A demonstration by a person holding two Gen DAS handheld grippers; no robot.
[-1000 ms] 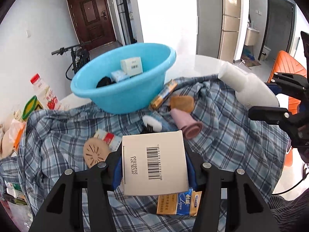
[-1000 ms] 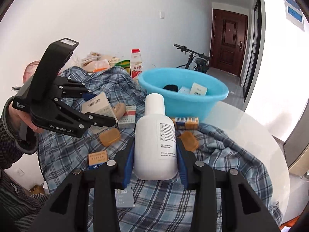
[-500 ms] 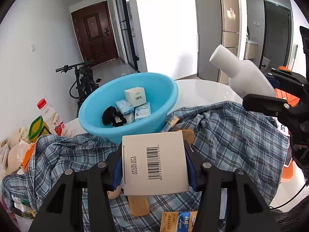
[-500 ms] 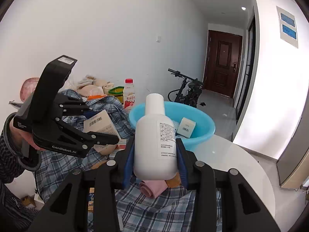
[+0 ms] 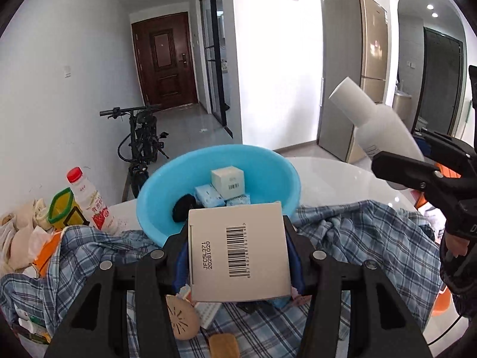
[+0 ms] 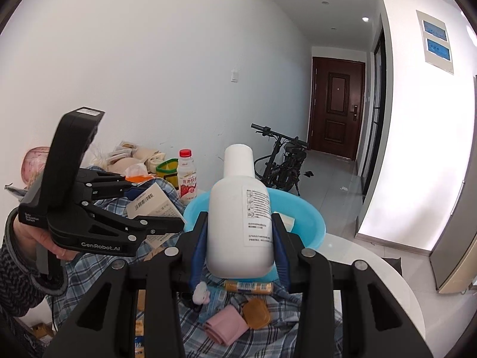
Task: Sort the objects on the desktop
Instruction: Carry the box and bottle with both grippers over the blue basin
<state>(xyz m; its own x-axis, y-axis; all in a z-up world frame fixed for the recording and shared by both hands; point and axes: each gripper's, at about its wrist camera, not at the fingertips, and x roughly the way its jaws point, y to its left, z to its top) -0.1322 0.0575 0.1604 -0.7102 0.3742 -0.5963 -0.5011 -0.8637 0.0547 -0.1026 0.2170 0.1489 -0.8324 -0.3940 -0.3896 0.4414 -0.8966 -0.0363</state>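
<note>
Moved: both hands risen toward blue basin (image 5: 268,164).
Left gripper (image 5: 238,256): clamps barcode box (image 5: 238,250).
Right gripper (image 6: 240,232): clamps white bottle (image 6: 238,208).
Risk: crowded basin, box may catch rim.

A white box (image 5: 240,252) with a barcode sits clamped flat, in the air before a blue basin (image 5: 268,165) that holds small boxes and a black item. A white bottle (image 6: 241,214), capped and labelled, stands upright in a grip above the cloth.
</note>
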